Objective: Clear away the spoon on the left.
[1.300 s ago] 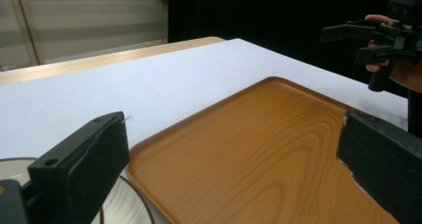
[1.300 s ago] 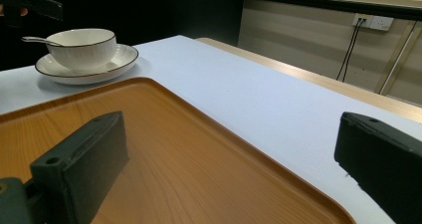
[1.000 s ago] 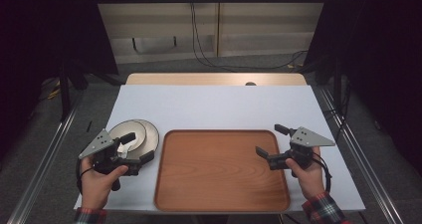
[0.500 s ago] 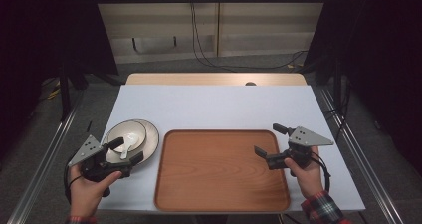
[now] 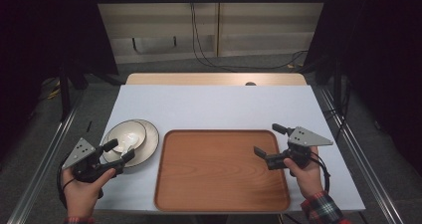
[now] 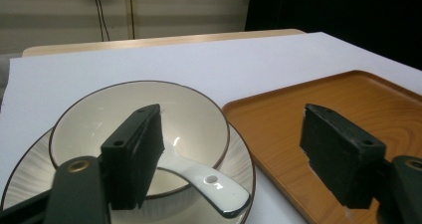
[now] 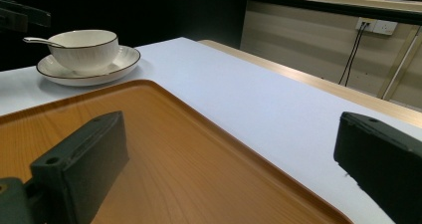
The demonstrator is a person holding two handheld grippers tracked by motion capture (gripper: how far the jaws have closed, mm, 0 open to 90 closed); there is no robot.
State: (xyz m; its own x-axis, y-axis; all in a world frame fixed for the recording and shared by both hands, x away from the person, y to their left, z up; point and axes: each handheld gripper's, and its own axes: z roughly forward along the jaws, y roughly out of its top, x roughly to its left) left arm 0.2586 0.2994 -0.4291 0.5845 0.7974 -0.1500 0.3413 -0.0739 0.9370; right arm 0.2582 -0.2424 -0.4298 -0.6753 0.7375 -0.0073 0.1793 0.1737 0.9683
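Change: my left tool (image 5: 119, 151) has pulled back toward me and swung to face the bowl (image 5: 127, 136); a second ago it sat closer to the tray (image 5: 221, 170).
Meaning: I judge I'm lining up a grasp on the bowl set, probably to move it onto the tray.
Left tool: jaws wide, empty, one jaw over the bowl's near rim.
Right tool (image 5: 271, 144): wide, empty, hovering over the tray's right edge.
Bowl: on the plate (image 5: 148, 142), left of the tray on the counter (image 5: 214, 107); spoon (image 6: 209, 181) inside.
Hidden: the spoon's head sits behind my jaw; whether that jaw touches the rim, I can't tell.
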